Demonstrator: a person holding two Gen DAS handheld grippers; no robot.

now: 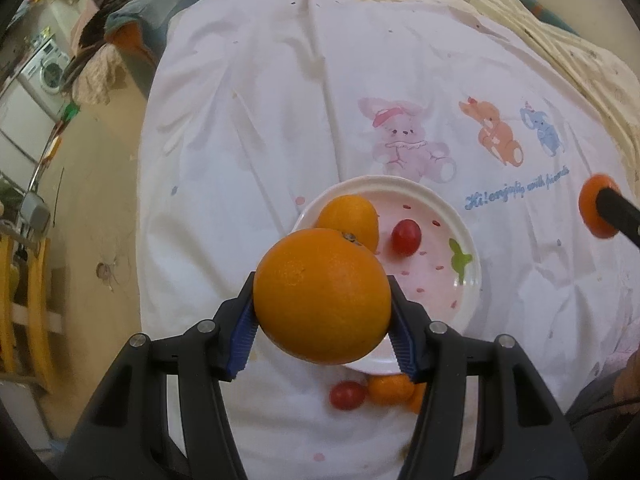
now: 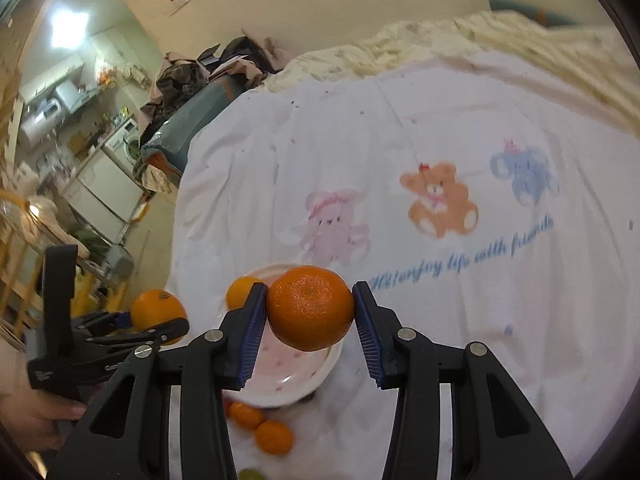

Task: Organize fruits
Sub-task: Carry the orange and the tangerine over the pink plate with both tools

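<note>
My left gripper (image 1: 322, 306) is shut on a large orange (image 1: 322, 296) and holds it above the near rim of a white plate (image 1: 460, 220). The plate holds a smaller orange (image 1: 352, 216) and a red cherry tomato (image 1: 405, 237). My right gripper (image 2: 310, 312) is shut on a mandarin (image 2: 310, 307) above the same plate (image 2: 288, 384). The left gripper with its orange (image 2: 158, 312) shows at the left of the right wrist view. The right gripper's mandarin (image 1: 596, 212) shows at the right edge of the left wrist view.
Loose on the white cartoon-print sheet (image 1: 280, 100) near the plate lie a red tomato (image 1: 346, 395) and small mandarins (image 1: 390, 389), which the right wrist view (image 2: 274, 436) also shows, with a green fruit (image 2: 252, 474). Cream bedding (image 1: 560, 48) lies behind. The floor and kitchen are left.
</note>
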